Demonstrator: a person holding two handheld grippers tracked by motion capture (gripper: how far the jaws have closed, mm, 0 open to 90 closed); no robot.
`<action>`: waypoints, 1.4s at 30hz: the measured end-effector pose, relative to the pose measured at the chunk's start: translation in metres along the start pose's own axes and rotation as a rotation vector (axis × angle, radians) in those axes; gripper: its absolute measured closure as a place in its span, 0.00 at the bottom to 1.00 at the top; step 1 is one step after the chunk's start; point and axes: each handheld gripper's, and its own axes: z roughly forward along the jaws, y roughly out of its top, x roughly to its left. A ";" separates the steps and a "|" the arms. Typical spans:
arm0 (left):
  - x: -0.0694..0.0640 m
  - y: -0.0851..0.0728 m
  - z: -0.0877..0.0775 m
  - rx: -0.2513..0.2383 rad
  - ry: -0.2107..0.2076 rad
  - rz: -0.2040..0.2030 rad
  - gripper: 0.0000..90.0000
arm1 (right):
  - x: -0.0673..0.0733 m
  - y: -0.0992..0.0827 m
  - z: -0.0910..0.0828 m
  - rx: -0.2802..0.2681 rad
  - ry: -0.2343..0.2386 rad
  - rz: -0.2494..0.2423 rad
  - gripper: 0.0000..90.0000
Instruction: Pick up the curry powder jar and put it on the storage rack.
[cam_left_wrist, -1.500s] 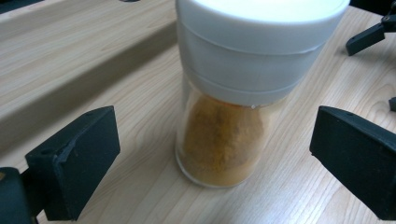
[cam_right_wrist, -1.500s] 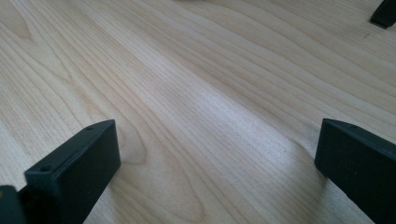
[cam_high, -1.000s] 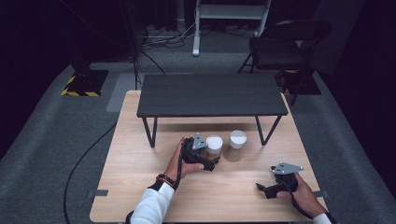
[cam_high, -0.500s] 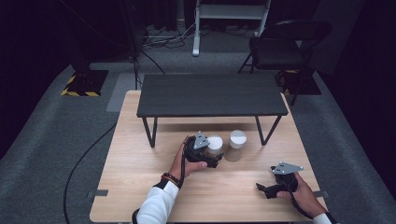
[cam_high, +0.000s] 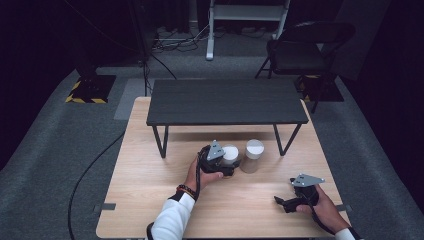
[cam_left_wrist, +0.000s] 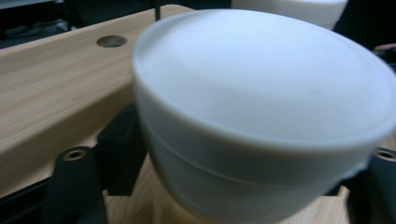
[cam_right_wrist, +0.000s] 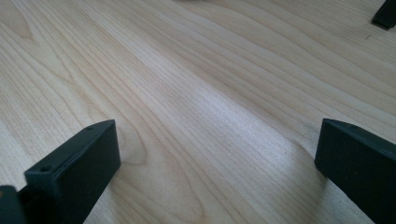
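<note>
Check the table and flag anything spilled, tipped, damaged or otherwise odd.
Nothing stands out. Both white-lidded jars stand upright in front of the black shelf: the left jar gripped by the left gripper, the right jar beside it. No spills on the wooden table.

Bright overhead light on the wooden table (cam_high: 150, 210), dark surroundings; the close white lid (cam_left_wrist: 261, 107) is blurred.

A light wooden table (cam_high: 150, 200) fills the lower middle of the high view. On its far half stands a low black shelf on thin metal legs (cam_high: 225, 101). In front of that, near the centre, stand two white-lidded round jars: a left one (cam_high: 231, 154) and a taller right one (cam_high: 253, 156), perhaps touching.
</note>
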 end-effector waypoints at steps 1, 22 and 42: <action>-0.002 0.001 0.000 0.004 0.010 0.011 0.38 | 0.000 0.000 0.000 0.000 0.000 0.000 0.00; -0.007 0.013 -0.010 0.009 0.050 -0.004 0.38 | -0.001 0.000 0.000 0.000 0.005 -0.005 0.00; -0.008 0.044 -0.037 -0.001 0.064 -0.042 0.38 | -0.001 0.000 0.000 0.000 0.005 -0.006 0.00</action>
